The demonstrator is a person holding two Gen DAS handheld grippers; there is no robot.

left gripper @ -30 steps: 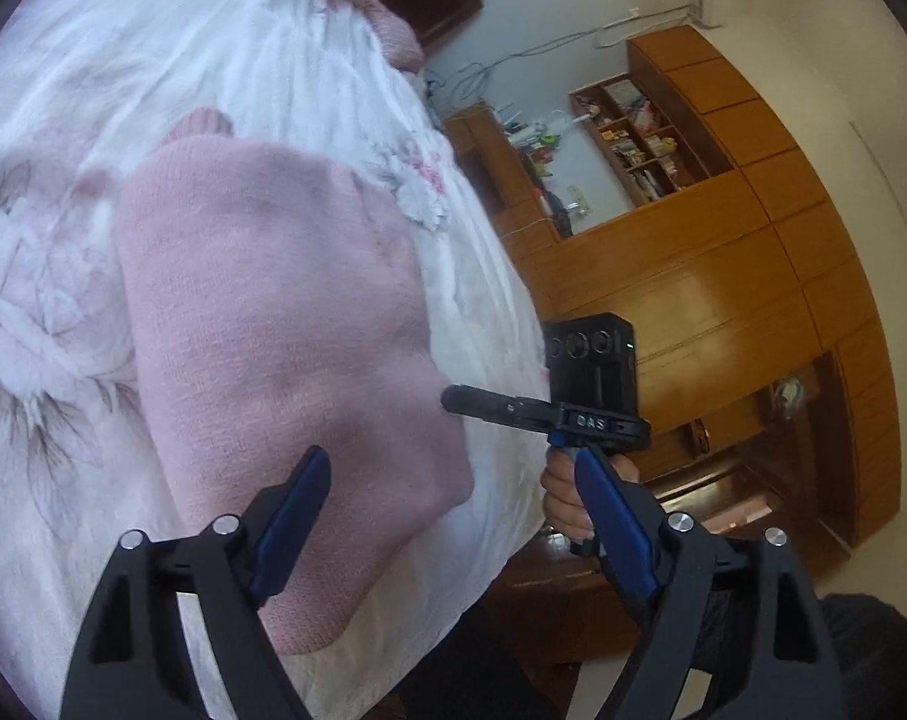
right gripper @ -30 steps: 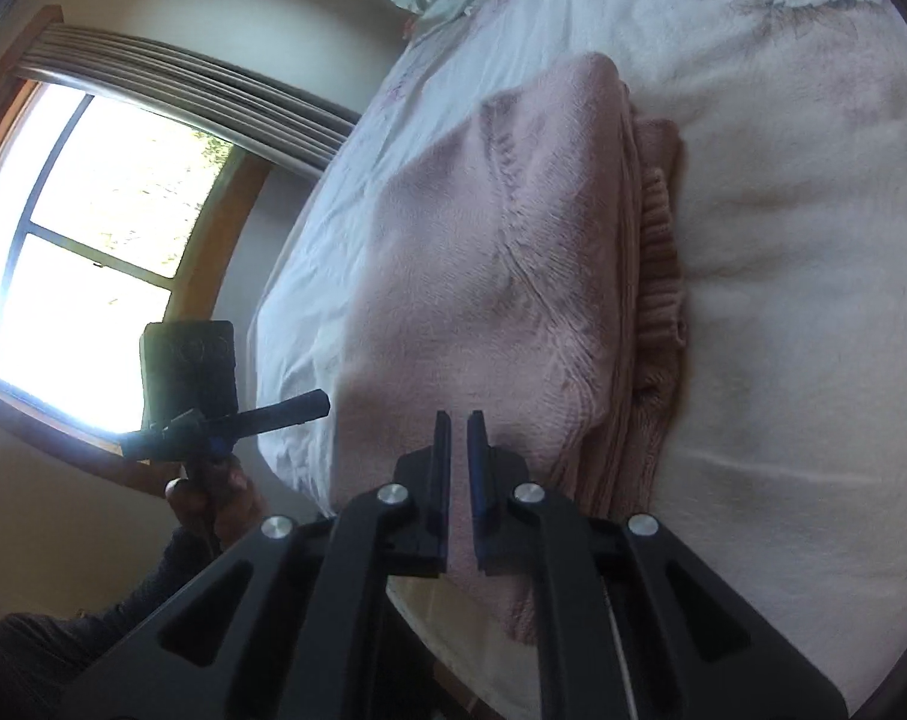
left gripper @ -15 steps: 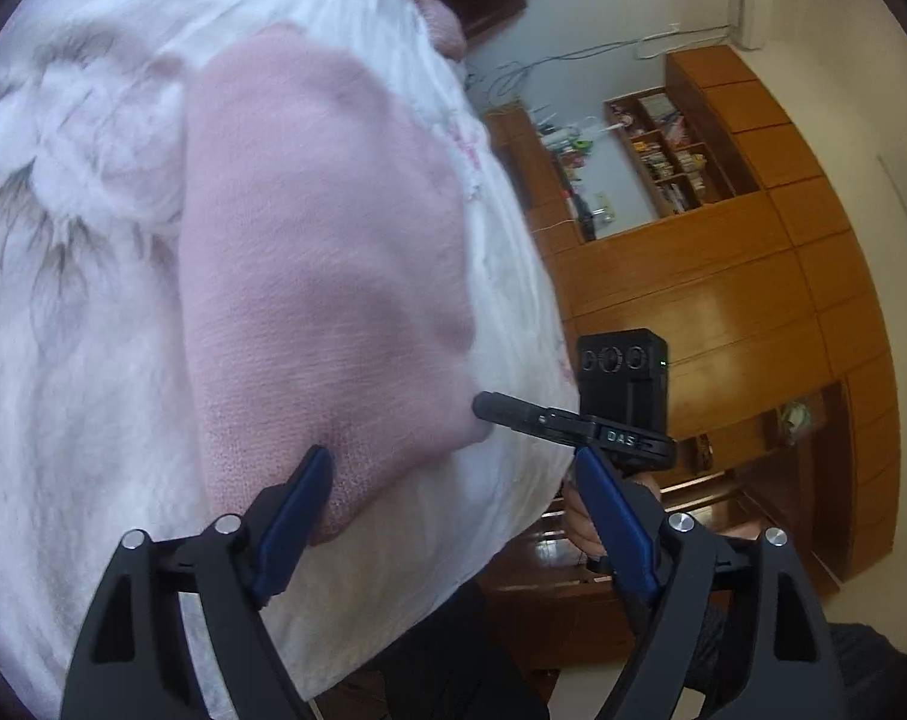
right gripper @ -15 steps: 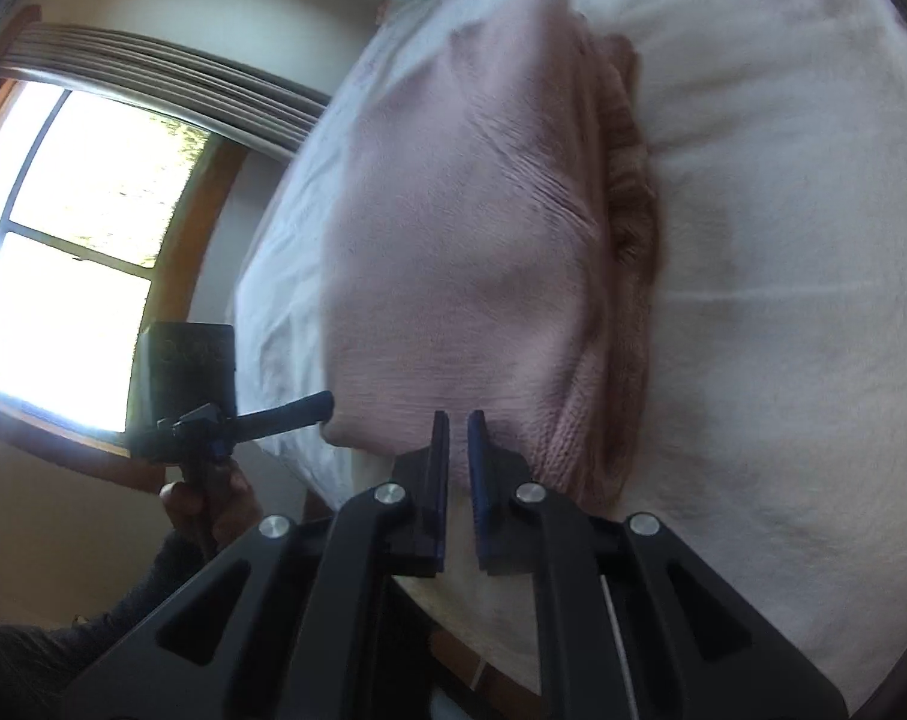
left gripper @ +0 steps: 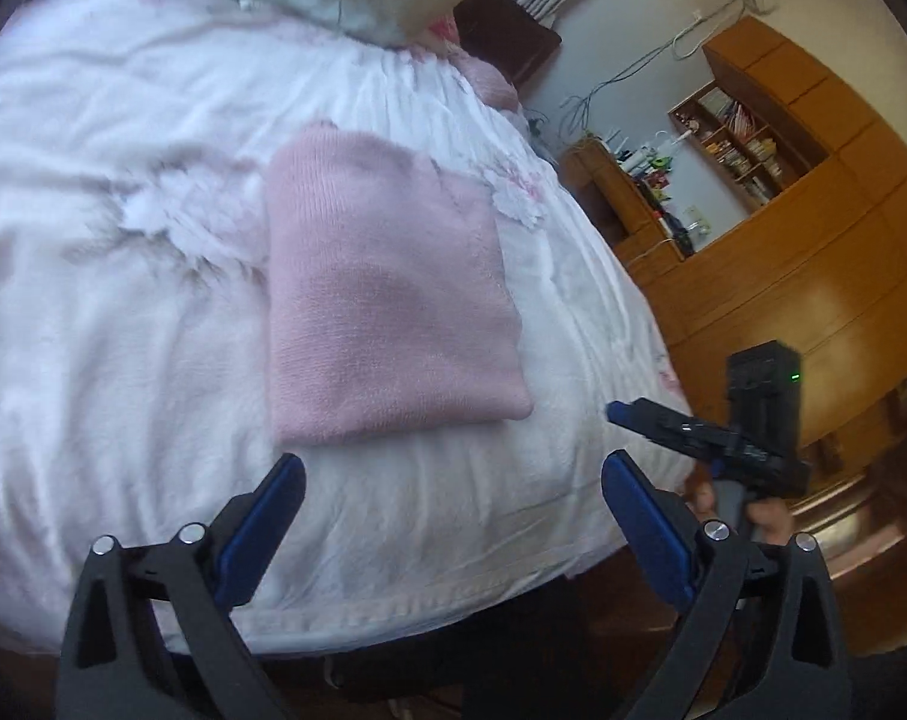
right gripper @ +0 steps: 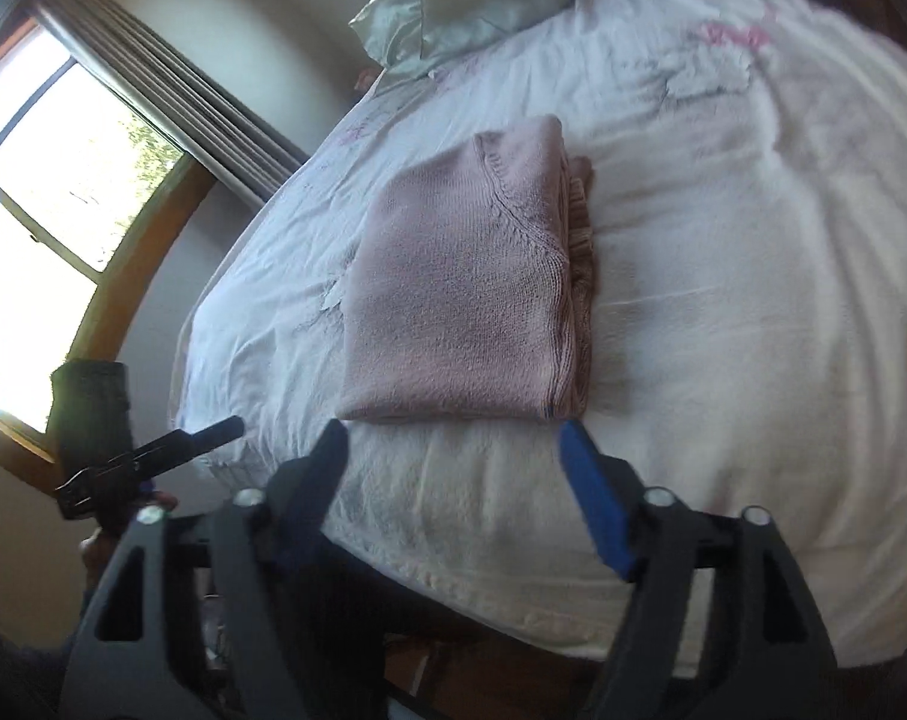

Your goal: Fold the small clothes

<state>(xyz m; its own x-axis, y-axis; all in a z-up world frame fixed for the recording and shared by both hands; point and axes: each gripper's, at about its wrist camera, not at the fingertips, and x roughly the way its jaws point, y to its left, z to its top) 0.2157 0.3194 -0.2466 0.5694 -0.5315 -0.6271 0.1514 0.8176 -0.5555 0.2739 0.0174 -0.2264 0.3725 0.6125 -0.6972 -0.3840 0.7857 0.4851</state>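
A folded pink knit sweater lies in the middle of the frame on a white bed, its stacked fold edges showing along its right side. At the bottom of the frame the right gripper hovers just short of the sweater's near edge, its blue-padded fingers spread wide apart and touching nothing. At lower left the left gripper points toward the bed's edge, held in a hand; its fingers cannot be made out separately. A pale pillow lies at the top, and a bright window with a curtain fills the upper left.
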